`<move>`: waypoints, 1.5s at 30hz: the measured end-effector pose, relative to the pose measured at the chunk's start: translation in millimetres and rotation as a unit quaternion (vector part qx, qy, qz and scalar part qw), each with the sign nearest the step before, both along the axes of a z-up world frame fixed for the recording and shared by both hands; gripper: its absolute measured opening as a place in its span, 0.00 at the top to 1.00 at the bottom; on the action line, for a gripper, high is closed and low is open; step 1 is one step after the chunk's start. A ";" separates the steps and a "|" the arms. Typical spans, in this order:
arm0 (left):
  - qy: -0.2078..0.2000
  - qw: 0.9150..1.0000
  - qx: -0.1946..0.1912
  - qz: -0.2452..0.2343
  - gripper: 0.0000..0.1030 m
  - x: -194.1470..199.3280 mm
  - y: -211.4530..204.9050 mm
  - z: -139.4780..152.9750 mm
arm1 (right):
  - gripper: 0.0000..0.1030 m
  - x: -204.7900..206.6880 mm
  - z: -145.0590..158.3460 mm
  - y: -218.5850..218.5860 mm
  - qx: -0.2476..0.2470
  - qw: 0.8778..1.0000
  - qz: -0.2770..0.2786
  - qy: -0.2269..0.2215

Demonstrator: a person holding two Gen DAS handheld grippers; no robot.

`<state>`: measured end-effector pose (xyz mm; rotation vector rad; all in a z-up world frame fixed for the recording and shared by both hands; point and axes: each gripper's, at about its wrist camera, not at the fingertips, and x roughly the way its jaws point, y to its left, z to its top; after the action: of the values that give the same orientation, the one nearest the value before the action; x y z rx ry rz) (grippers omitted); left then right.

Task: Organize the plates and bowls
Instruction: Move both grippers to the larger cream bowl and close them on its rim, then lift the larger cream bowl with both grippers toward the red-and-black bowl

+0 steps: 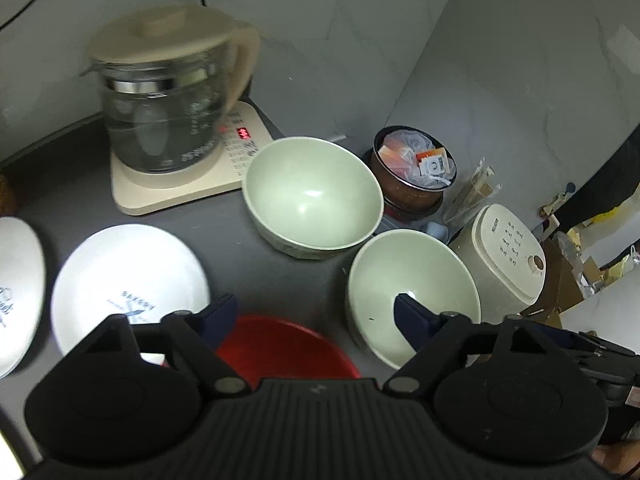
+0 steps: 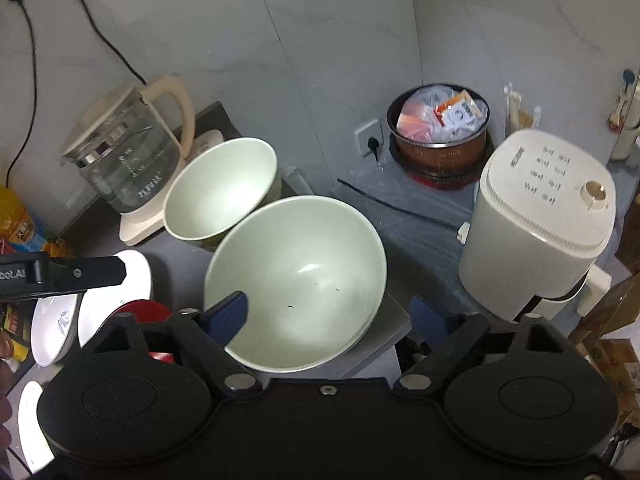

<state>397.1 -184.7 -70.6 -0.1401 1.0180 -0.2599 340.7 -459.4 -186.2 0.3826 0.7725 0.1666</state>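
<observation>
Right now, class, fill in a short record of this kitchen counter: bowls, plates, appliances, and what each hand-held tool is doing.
bowls: two pale green ceramic bowls, near one, far one, side by side
plates: two white printed plates, one glossy red plate under the left tool
appliances: glass kettle with beige lid on its base; white rice cooker
other: brown inner pot stuffed with packets
left tool: open, holding nothing
right tool: open, straddling the near bowl's rim, no grip visible
</observation>
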 end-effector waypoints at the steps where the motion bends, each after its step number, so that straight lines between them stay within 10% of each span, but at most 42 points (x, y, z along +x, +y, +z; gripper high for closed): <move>1: 0.004 1.000 0.000 -0.001 0.25 2.7 -3.5 -3.2 | 0.23 2.9 -2.8 -1.8 0.002 1.000 0.001 0.004; 11: 0.049 0.999 -0.004 -0.012 0.57 27.3 -34.2 -41.8 | 0.58 28.1 -31.7 -11.8 0.025 0.998 0.020 0.048; 29: 0.110 0.994 0.002 0.014 0.90 64.7 -60.6 -91.1 | 0.84 49.3 -53.8 -18.1 0.043 0.996 0.032 0.069; 45: 0.075 0.997 -0.021 0.022 0.91 49.5 -38.2 -52.8 | 0.84 23.4 -13.1 -6.2 0.020 0.999 0.029 0.008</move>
<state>446.6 -222.9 -123.3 -0.2221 1.1581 -0.2342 364.1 -465.6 -199.3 0.4008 0.7972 0.2339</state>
